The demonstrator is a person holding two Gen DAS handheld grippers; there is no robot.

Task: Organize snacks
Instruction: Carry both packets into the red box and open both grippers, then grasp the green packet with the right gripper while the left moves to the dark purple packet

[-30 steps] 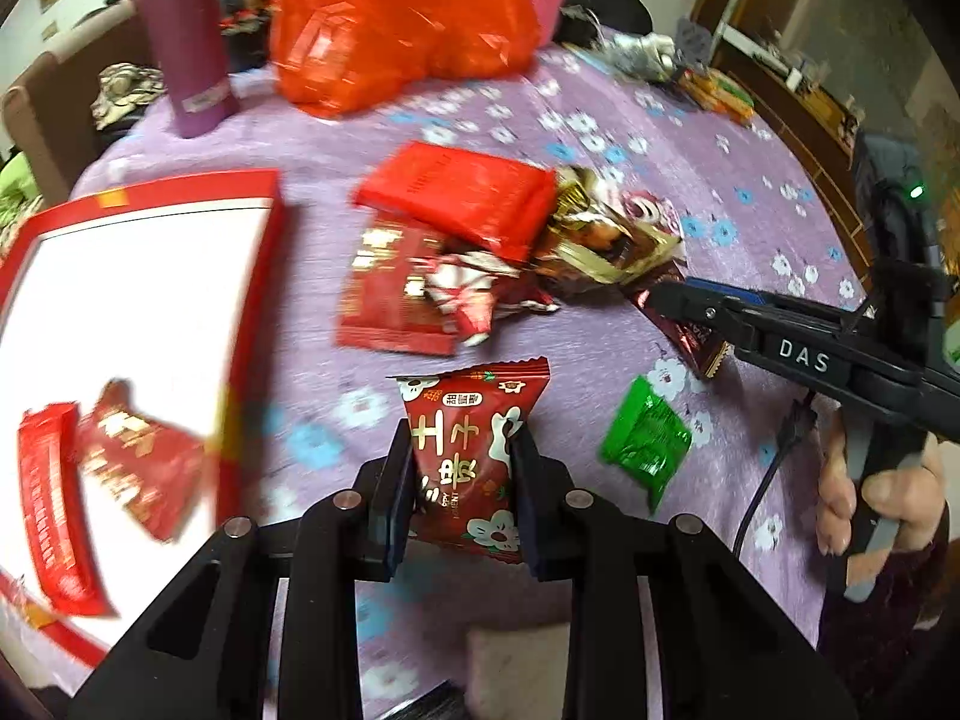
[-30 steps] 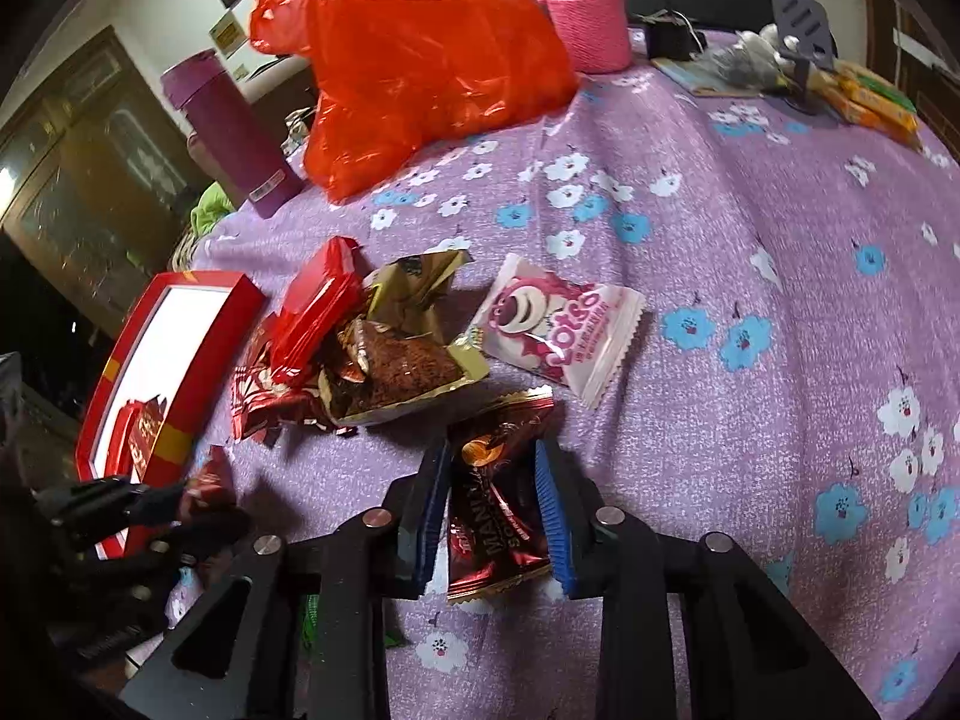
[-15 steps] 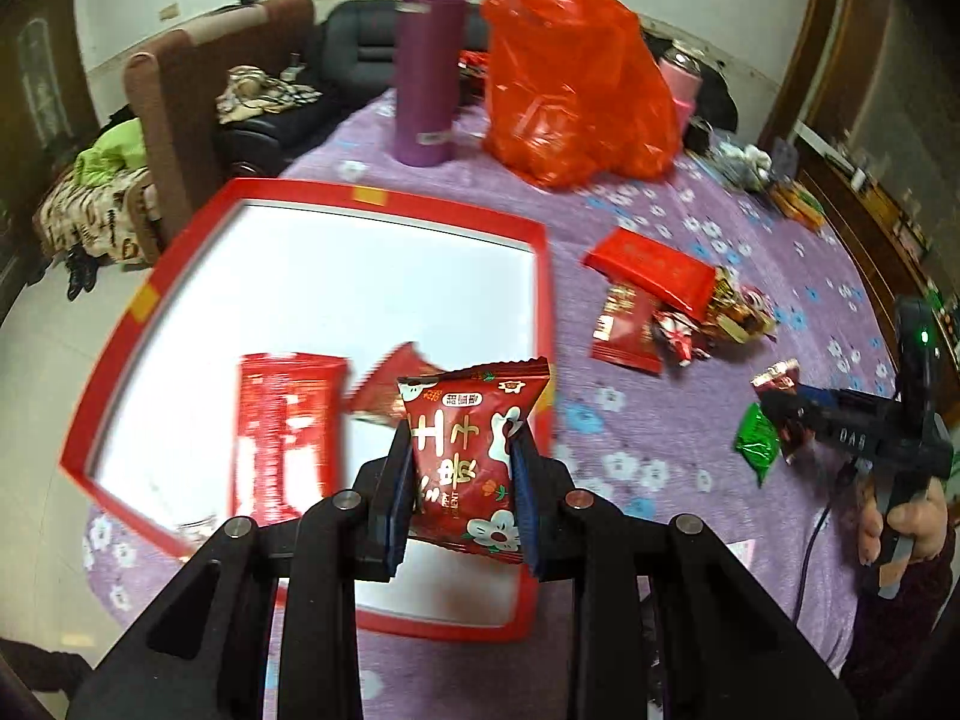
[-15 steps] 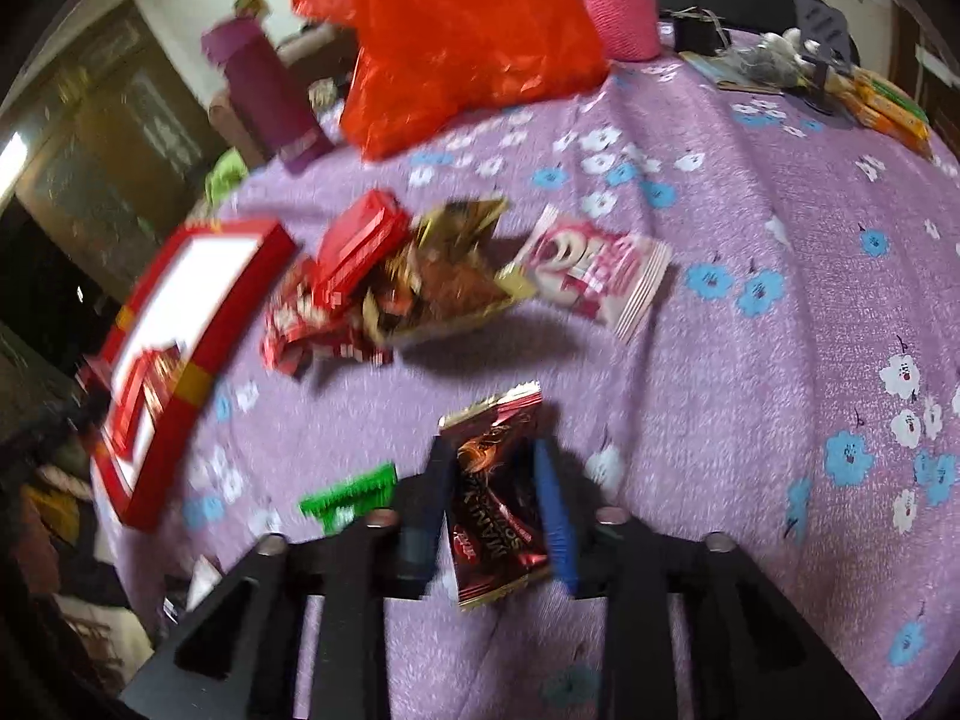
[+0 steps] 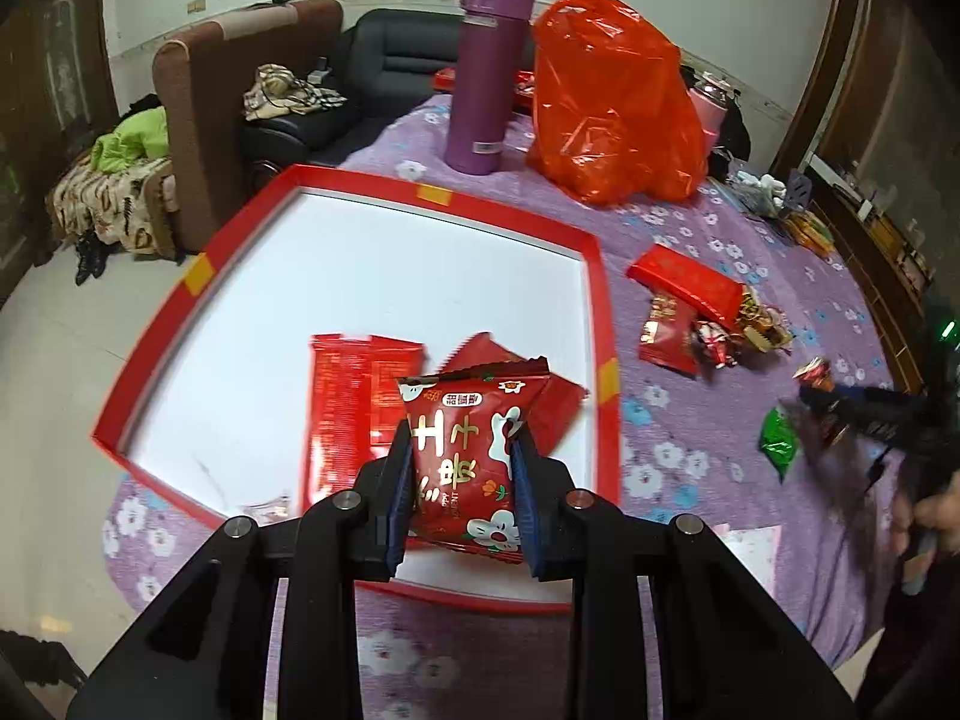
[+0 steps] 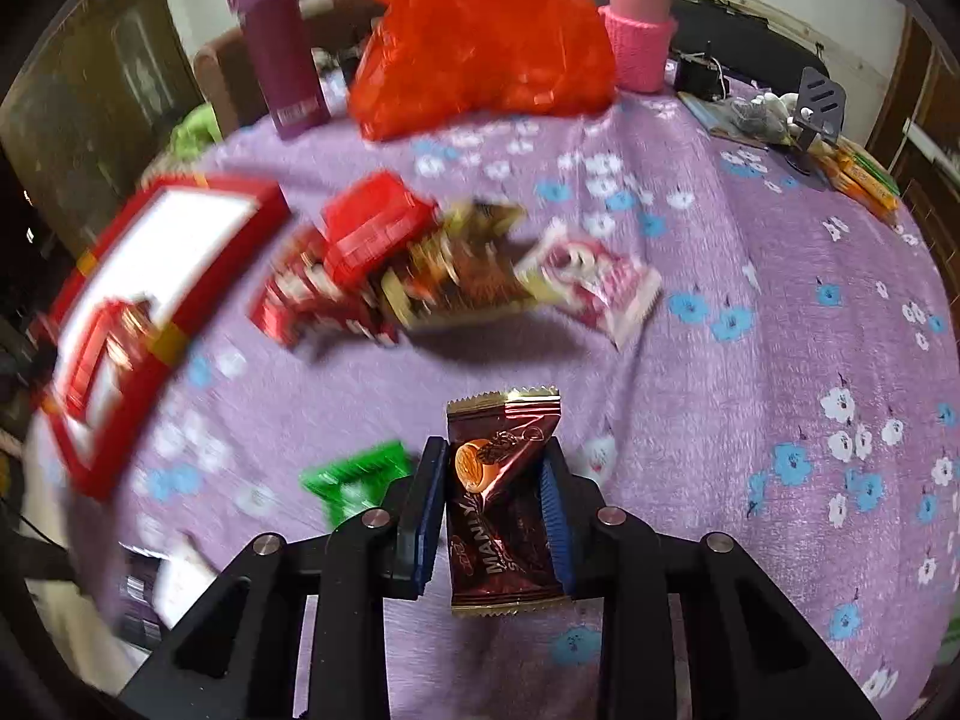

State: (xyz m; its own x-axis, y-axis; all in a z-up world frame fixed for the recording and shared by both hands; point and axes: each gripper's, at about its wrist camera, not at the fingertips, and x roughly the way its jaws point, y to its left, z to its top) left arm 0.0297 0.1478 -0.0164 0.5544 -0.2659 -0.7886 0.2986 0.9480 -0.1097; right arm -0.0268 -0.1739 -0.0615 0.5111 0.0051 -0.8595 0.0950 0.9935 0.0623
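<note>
In the left wrist view, the tray (image 5: 591,252) lies at nine o'clock of the snack pile (image 5: 696,312), the flask (image 5: 489,72) and bag (image 5: 612,102) at twelve.

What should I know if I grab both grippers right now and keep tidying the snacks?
Left hand-held gripper: shut on a red snack packet with white flowers, held over the red-rimmed white tray.
Right hand-held gripper: its jaws have just been closing on a dark brown chocolate wrapper, held above the purple flowered tablecloth.
Done: two red packets lie in the tray.
Left: place both held snacks, then the mixed pile, pink-and-white packet and green packet.
</note>
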